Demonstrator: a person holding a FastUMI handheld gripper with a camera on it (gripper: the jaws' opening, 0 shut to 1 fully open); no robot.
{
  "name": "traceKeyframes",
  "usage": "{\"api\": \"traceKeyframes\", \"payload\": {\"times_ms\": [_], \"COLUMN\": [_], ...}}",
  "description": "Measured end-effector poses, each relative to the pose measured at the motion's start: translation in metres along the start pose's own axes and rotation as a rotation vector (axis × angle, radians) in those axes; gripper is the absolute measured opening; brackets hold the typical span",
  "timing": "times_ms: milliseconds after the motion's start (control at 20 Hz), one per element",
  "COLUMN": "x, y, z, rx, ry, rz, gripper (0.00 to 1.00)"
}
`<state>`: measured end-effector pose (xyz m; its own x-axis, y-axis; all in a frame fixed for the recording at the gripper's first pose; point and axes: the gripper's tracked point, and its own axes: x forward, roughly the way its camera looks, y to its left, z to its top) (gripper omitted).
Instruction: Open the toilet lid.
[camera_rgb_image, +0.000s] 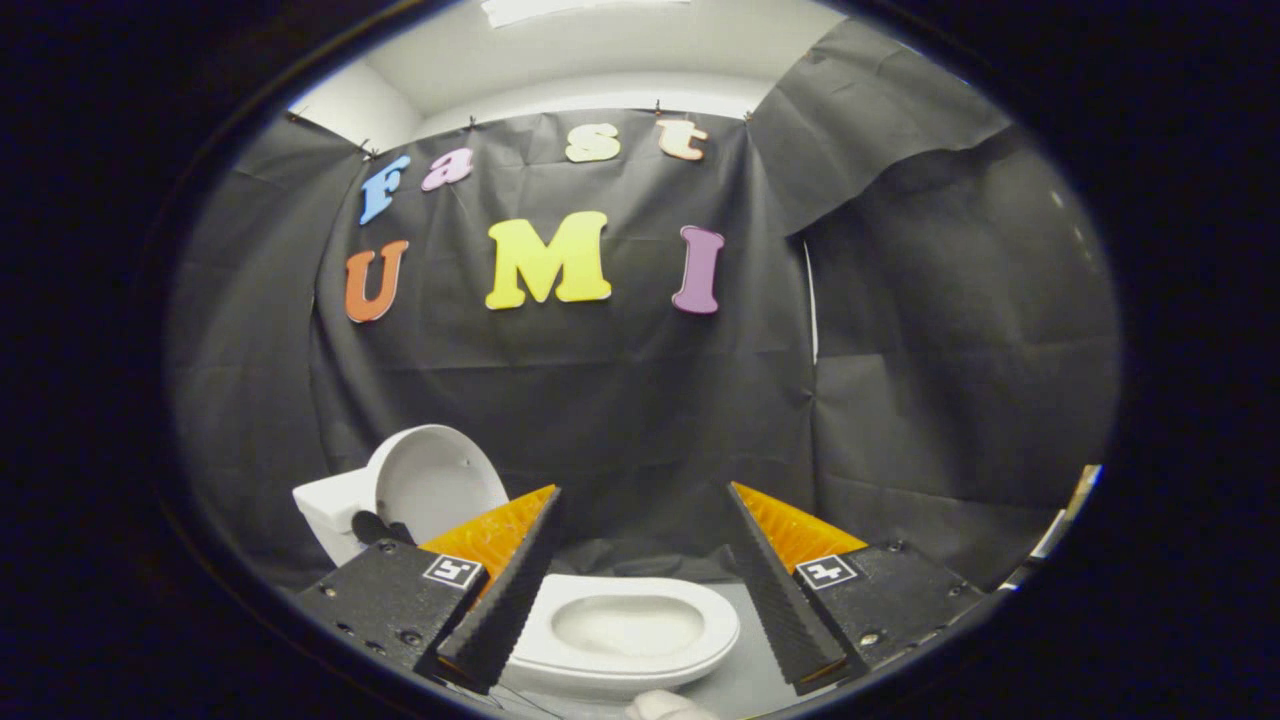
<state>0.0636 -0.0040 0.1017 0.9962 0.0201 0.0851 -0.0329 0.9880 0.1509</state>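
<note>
Already the lid (435, 480) is seen raised, standing upright at the far left of the toilet, just in front of the white tank (328, 510) and partly hidden behind the left finger. The bowl (640, 625) lies open below, with its rim and seat showing between the two fingers and a little beyond their tips. The gripper (640, 500) is held with its fingers spread wide apart and nothing is gripped between them; neither finger is touching the lid or the bowl. A small white shape (668, 706) is seen at the near edge, below the bowl; what it is cannot be told.

From this, the opening step is judged to be done or all but done, since the lid is no longer lying on the seat. What is left is judged to be a check that the lid rests stably against the tank and does not fall forward, after which the gripper would be drawn clear; if the lid is not fully back, a light push on it toward the tank would be called for.

By count: one toilet, one lid, one bowl, one tank, and one gripper with two fingers. A black cloth wall (620, 400) is hung behind them.
</note>
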Motion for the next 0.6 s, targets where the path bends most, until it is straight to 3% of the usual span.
{"api": "traceKeyframes", "payload": {"times_ms": [600], "x": [-0.036], "y": [-0.039], "z": [-0.074], "rx": [-0.063], "ry": [0.051], "rz": [0.0], "gripper": [0.99]}}
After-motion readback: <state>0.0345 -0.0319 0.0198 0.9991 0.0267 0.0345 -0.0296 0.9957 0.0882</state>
